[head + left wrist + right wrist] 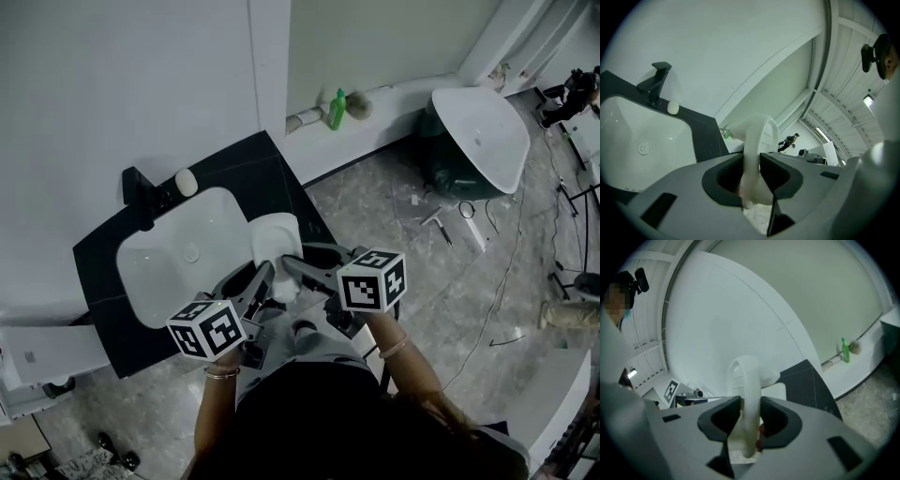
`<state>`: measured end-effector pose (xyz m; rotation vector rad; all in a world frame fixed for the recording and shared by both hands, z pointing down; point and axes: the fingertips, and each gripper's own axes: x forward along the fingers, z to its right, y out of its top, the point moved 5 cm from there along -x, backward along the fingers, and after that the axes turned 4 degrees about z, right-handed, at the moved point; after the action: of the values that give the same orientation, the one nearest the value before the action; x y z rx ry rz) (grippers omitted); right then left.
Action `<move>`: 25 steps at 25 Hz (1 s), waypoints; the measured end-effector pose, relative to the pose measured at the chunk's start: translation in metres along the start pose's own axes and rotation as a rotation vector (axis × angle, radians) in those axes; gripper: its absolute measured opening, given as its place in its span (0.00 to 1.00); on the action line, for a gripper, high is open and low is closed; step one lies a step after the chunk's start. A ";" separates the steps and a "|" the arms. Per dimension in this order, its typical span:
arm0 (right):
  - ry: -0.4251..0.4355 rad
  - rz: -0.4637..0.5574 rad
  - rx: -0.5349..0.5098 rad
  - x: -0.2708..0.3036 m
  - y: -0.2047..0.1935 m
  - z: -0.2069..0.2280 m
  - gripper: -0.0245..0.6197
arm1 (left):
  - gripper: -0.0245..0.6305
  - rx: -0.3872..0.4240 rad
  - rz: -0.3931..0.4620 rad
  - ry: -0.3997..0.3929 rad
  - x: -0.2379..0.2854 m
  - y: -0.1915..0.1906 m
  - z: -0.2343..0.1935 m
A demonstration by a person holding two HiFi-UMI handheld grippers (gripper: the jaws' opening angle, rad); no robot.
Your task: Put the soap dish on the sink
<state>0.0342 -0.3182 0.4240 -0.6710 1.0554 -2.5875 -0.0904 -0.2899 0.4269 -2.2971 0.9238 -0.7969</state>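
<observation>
A white soap dish [277,246] hangs in the air over the right end of the black counter [272,173], held from both sides. My left gripper [264,277] is shut on its left rim; in the left gripper view the white soap dish [757,140] stands edge-on between the dark pads. My right gripper [292,266] is shut on the other rim, and the soap dish [746,394] rises between its pads in the right gripper view. The white sink basin [178,258] lies just left of the dish, with a black tap [139,192] behind it.
A pale bar of soap [187,183] rests on the counter by the tap. A green bottle [337,110] stands on the floor at the wall. A loose white basin [483,136] leans on a dark bag at the right, with tools and a cable on the floor.
</observation>
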 end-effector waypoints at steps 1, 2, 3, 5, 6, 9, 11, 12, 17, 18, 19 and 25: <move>-0.005 -0.011 0.008 0.007 0.002 0.008 0.25 | 0.22 -0.006 -0.012 0.004 0.007 0.002 -0.008; -0.008 -0.021 0.017 0.015 0.003 0.016 0.25 | 0.22 -0.011 -0.022 0.010 0.015 0.005 -0.016; -0.009 -0.031 0.027 0.022 0.005 0.025 0.25 | 0.22 -0.014 -0.031 0.015 0.022 0.007 -0.023; -0.010 -0.052 0.041 0.034 0.005 0.038 0.25 | 0.22 -0.018 -0.046 0.030 0.033 0.009 -0.036; -0.011 -0.062 0.044 0.039 0.004 0.044 0.25 | 0.22 -0.018 -0.053 0.037 0.037 0.009 -0.041; -0.023 -0.089 0.048 0.055 0.004 0.062 0.25 | 0.22 -0.022 -0.072 0.051 0.053 0.010 -0.059; -0.038 -0.100 0.064 0.067 0.005 0.078 0.25 | 0.22 -0.037 -0.087 0.055 0.068 0.012 -0.074; -0.046 -0.107 0.073 0.073 0.004 0.086 0.25 | 0.22 -0.046 -0.097 0.057 0.075 0.011 -0.081; -0.086 -0.154 0.106 0.090 -0.010 0.117 0.25 | 0.22 -0.058 -0.155 0.070 0.099 -0.002 -0.110; -0.094 -0.163 0.110 0.093 -0.013 0.122 0.25 | 0.22 -0.065 -0.165 0.072 0.102 -0.005 -0.115; -0.101 -0.170 0.114 0.095 -0.016 0.127 0.25 | 0.22 -0.073 -0.173 0.075 0.106 -0.008 -0.119; -0.130 -0.200 0.121 0.103 -0.033 0.147 0.25 | 0.22 -0.121 -0.216 0.070 0.121 -0.027 -0.135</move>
<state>0.0183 -0.4239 0.5720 -0.9437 0.8226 -2.7041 -0.0997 -0.3970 0.5761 -2.5198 0.7810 -0.9395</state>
